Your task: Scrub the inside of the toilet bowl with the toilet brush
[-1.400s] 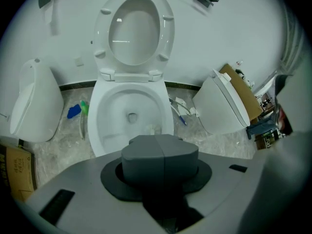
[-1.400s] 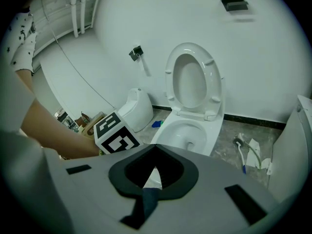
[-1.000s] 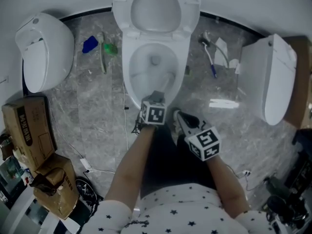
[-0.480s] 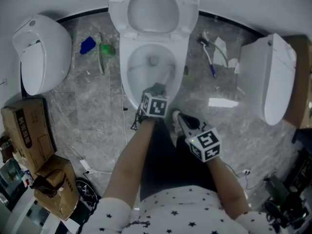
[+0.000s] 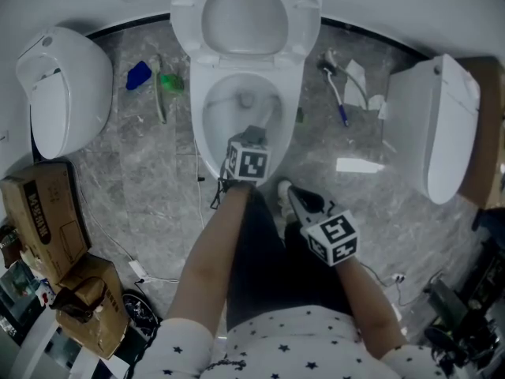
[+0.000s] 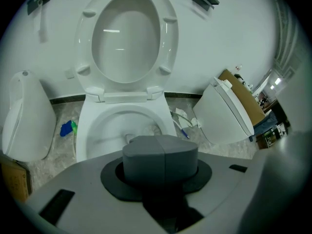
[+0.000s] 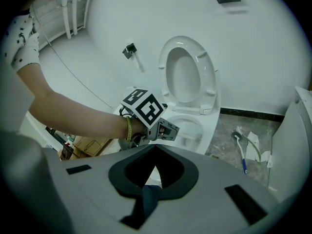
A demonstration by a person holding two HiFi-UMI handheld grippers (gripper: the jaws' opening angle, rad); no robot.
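1. The toilet [image 5: 200, 121] stands at the top of the head view with its lid [image 5: 245, 10] raised and the bowl open to the person standing over it.
2. The left gripper [image 5: 252, 136] has moved forward over the last second, from just short of the front rim to over it. Its fingers [image 6: 161, 152] are pressed together. They appear to be clamped on the brush handle, which they hide from that gripper's own view.
3. The right gripper [image 5: 298, 201] has barely shifted and hangs back near the front of the toilet, clear of the bowl. Its fingers stand apart with nothing between them.
4. The brush [image 6: 151, 128] has its head low inside the bowl, toward the right wall and just beyond the left fingers. Less of the handle shows than a second ago, which suggests a stroke pushing deeper. Scrubbing looks to be under way, with the left and rear walls probably still to be covered.
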